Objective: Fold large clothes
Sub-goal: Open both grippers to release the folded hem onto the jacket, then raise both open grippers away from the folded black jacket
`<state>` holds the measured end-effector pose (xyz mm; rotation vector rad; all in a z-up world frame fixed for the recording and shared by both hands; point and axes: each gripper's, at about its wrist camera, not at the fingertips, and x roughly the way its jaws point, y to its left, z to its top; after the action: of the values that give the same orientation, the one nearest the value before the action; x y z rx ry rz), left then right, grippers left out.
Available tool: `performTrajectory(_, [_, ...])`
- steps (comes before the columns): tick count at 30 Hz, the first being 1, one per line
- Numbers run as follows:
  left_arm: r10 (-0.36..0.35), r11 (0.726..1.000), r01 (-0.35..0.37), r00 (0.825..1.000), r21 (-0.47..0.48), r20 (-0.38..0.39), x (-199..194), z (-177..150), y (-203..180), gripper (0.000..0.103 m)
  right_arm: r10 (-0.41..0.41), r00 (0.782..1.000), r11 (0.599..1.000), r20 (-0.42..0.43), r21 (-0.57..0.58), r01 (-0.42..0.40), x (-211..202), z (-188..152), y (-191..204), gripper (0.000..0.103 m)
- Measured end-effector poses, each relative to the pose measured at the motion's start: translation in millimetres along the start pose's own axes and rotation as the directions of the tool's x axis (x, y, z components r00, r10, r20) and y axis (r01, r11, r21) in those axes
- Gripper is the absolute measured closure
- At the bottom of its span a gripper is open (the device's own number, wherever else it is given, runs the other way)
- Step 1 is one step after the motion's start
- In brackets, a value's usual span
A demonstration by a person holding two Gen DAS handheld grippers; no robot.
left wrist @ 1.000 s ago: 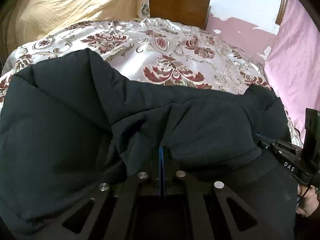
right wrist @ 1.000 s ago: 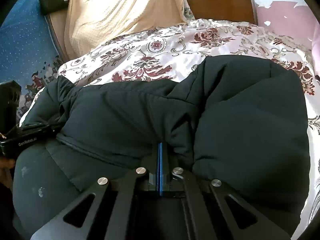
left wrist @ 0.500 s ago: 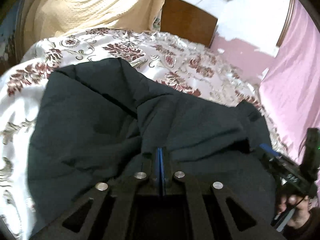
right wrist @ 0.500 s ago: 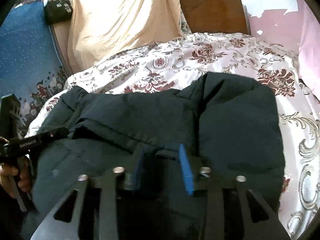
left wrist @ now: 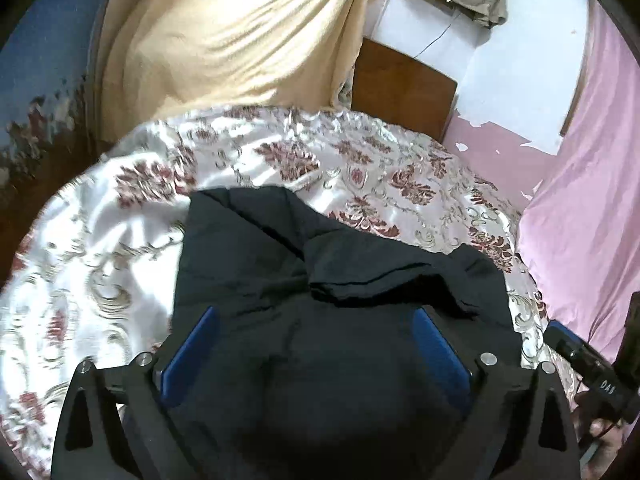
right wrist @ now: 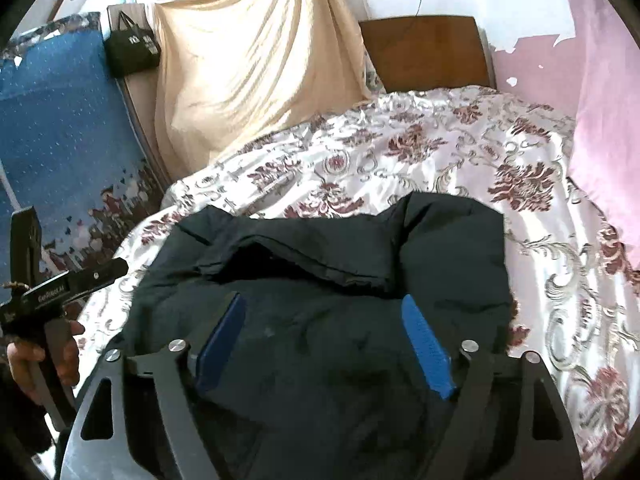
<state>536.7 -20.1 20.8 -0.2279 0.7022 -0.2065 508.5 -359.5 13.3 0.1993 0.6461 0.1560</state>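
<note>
Dark padded jacket lies folded on the bed, low centre in both wrist views, with a doubled flap running across its top from 9 to 3 o'clock. Left gripper: jaws opening, the blue pads wide apart and straddling the cloth below; nothing is pinched, and no fabric hangs from either pad. Right gripper: jaws likewise opening, pads apart, with the jacket seen between them but not clamped. Judgement: both tools are letting go together because the fold they carried over now rests on the lower layer, so the cloth needs no more holding; a padded garment tends to spring back, so the flap may lift a little. In the right wrist view the left tool sits at 9 o'clock, held in a bare hand. In the left wrist view the right tool shows at 4 o'clock, its jaws not readable there. Surface: bedspread, pale satin with dark red floral medallions, wrinkled, bare from 10 to 2 o'clock beyond the jacket. Room: cream draped cloth at 11 o'clock, brown wooden headboard at 1 o'clock, pink curtain at 3 o'clock, white wall over peeling pink paint. Blue patterned panel and a small black bag at 10 o'clock in the right view.
</note>
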Motion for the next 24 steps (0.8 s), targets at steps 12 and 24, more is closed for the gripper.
performTrajectory(12, [0.024,0.992,-0.038,0.993,0.122,0.120,-127,-27,-51,0.003,0.014,0.996,1.000,0.083,-0.024,-0.012,-106,-10,39,0.020])
performTrajectory(24, [0.044,0.979,-0.075,0.986,0.189,0.163,-214,-68,-66,0.001,0.029,0.995,0.997,0.093,-0.074,-0.022,-197,-51,72,0.017])
